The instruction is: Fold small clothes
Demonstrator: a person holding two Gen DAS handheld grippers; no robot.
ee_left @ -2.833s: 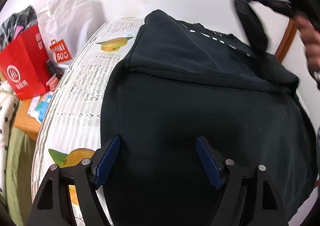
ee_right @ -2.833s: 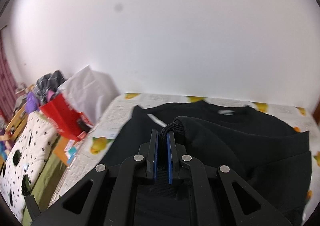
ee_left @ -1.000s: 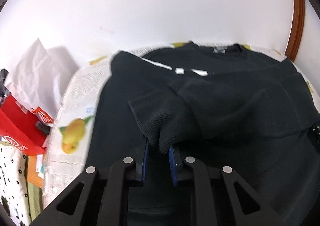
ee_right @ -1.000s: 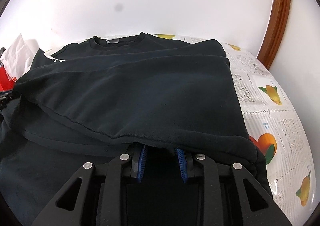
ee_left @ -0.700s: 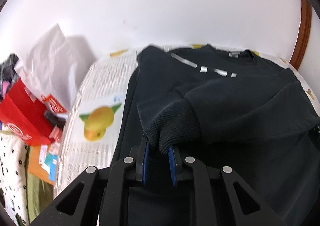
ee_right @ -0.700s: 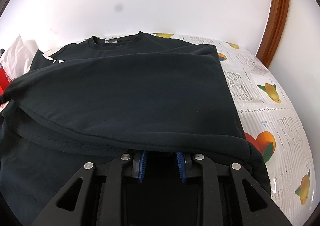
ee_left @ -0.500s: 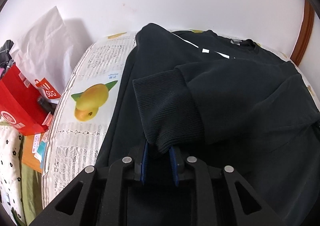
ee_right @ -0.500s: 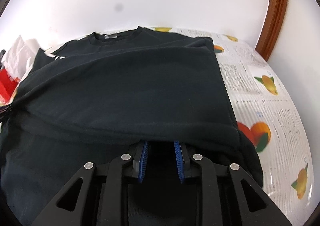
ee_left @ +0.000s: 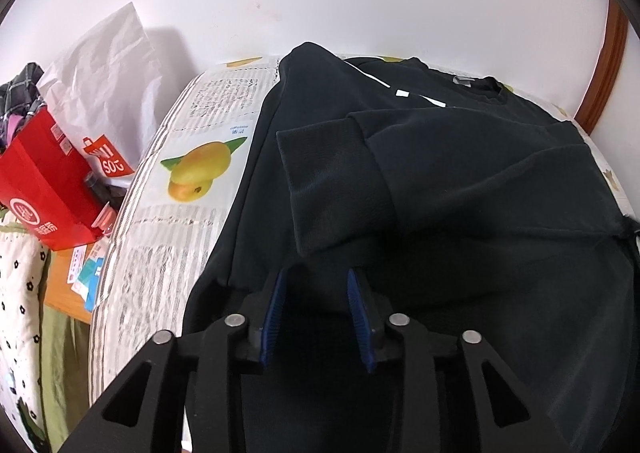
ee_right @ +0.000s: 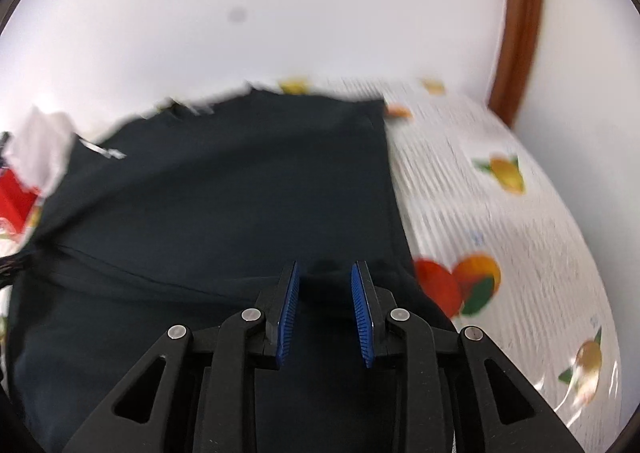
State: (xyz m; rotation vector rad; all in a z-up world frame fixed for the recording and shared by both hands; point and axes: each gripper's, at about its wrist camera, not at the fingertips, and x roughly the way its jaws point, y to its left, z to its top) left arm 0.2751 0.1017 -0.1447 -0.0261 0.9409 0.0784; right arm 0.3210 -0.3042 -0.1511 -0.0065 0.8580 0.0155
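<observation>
A black sweatshirt lies spread on the fruit-print tablecloth, its collar at the far side. One sleeve is folded across the body, and its ribbed cuff rests flat just beyond my left gripper. That gripper's jaws are opening and nothing is between them. The right wrist view is blurred. In it my right gripper sits at the near right edge of the sweatshirt with a lump of black fabric between its blue pads. Its jaws are easing open slightly.
A red paper bag and a white bag stand beside the table on the left. A brown wooden frame runs up the white wall at the right. Bare tablecloth shows right of the sweatshirt.
My left gripper has opened and let go of the cuff, which now lies on the sweatshirt ahead of the fingertips. The folded edge no longer covers the right gripper's fingertips; that view has shifted and blurred.
</observation>
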